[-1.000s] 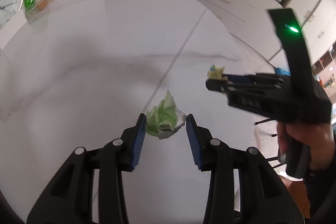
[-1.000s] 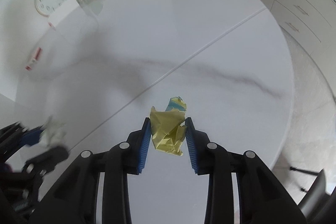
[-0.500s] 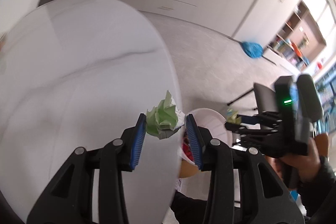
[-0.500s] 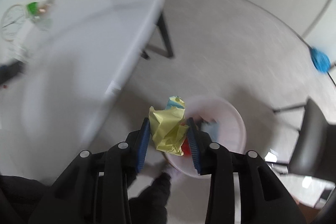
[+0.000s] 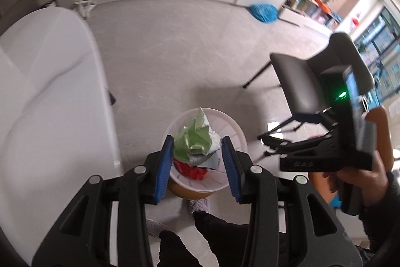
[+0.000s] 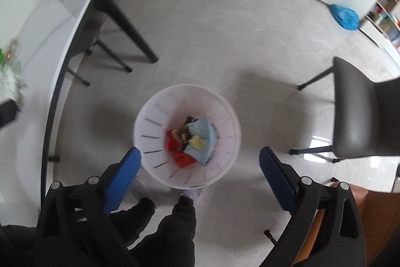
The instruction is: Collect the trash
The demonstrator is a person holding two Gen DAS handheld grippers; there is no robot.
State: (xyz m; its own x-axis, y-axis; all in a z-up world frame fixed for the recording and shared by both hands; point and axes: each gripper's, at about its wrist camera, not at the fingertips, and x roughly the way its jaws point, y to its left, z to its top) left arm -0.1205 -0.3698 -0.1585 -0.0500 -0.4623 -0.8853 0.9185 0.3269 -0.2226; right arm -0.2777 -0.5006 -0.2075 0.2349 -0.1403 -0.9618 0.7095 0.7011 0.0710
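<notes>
The one relation that matters is vertical: the crumpled green paper wad [image 5: 193, 139], pinched between the blue pads of the left hand-held gripper [image 5: 197, 154], is seen directly over the open mouth of the white waste basket [image 5: 236, 131], which stands on the floor below; the gripper is angled steeply downward, so a simple release is judged enough to let the wad fall inside; no clear long axis can be given for the wad, which is a rough ball with one peak pointing away from the camera.

The right hand-held gripper [image 6: 200, 167] is likewise held above the basket [image 6: 150, 116]; its jaws are opening and are spread wide, with nothing between them; a small yellow paper ball [image 6: 197, 142] is seen among the basket's contents, lying on top of the heap; in the left wrist view the right gripper [image 5: 300, 154] is seen off to the right of the basket, so the left one is judged to be the better centred.

Inside the basket, red wrappers [image 6: 177, 149], a pale blue sheet [image 6: 203, 131] and some dark scraps are seen at the bottom; the slotted walls are otherwise bare.

The white bench [image 6: 50, 41] lies to the left of the basket, near it but apart; a dark chair [image 6: 362, 121] stands to the right; the person's dark trouser legs [image 6: 175, 224] are seen just beside the basket's near rim.
</notes>
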